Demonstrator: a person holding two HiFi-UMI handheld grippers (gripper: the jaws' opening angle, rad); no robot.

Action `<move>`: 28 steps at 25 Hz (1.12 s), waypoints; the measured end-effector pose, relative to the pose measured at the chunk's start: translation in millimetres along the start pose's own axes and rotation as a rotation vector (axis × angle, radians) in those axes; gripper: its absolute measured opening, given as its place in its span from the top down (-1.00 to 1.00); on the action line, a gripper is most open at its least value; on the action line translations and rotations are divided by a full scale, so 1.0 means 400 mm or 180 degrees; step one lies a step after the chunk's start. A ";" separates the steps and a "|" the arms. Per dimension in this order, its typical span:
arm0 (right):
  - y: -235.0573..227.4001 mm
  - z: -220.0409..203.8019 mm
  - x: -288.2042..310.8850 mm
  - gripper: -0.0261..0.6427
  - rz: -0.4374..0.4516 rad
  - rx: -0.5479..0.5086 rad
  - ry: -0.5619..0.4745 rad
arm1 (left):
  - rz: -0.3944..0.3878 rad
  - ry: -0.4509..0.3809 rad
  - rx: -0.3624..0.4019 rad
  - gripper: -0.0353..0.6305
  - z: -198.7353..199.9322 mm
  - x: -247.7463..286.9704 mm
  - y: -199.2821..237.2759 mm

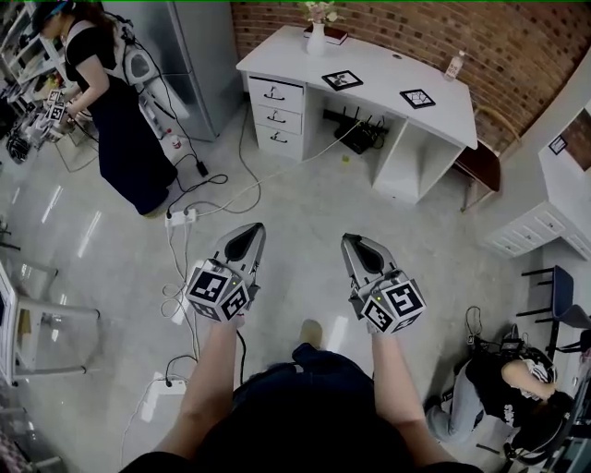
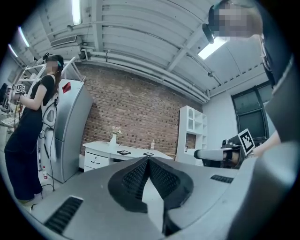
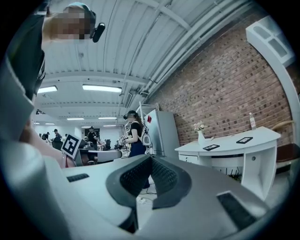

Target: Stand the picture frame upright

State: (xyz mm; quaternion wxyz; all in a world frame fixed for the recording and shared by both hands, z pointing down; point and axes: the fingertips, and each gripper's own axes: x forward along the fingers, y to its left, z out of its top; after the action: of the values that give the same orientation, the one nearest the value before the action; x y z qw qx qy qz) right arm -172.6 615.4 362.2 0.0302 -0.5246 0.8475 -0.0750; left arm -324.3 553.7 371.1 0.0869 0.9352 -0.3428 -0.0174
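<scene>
Fingers [image 2: 133,178] of the left gripper [image 1: 253,233] are seen clenched tip to tip, with nothing caught between them. The fingers [image 3: 164,177] of the right gripper [image 1: 353,244] are likewise pressed together on nothing. Both grippers are held side by side, apart from each other, above a glossy floor [image 1: 305,208] and pointed away from the person's body. A power strip [image 1: 180,217] with trailing cables is seen on the floor just beyond the left gripper. Farther off, a white desk [image 1: 383,83] is set against a brick wall [image 1: 416,28], well apart from both grippers. A picture frame [image 1: 342,80] is laid flat near the middle of the desktop, and a second picture frame [image 1: 417,98] is laid flat to its right. A white vase [image 1: 317,39] is stood at the desk's back edge, and a bottle [image 1: 453,65] is stood near the wall.
</scene>
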 end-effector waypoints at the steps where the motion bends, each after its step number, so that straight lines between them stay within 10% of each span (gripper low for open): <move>1: -0.019 0.005 0.003 0.93 0.0011 -0.0007 -0.0010 | 0.0009 -0.0015 0.0010 0.89 0.005 0.019 -0.003; 28: -0.301 0.007 0.139 0.92 -0.0003 0.0214 -0.0032 | 0.0161 0.0060 -0.0110 0.89 -0.017 0.281 0.072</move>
State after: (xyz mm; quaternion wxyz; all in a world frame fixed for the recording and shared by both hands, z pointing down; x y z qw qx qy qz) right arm -90.8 512.6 379.9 0.0520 -0.5240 0.8441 -0.1008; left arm -256.2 460.7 386.0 0.1067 0.9247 -0.3652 -0.0123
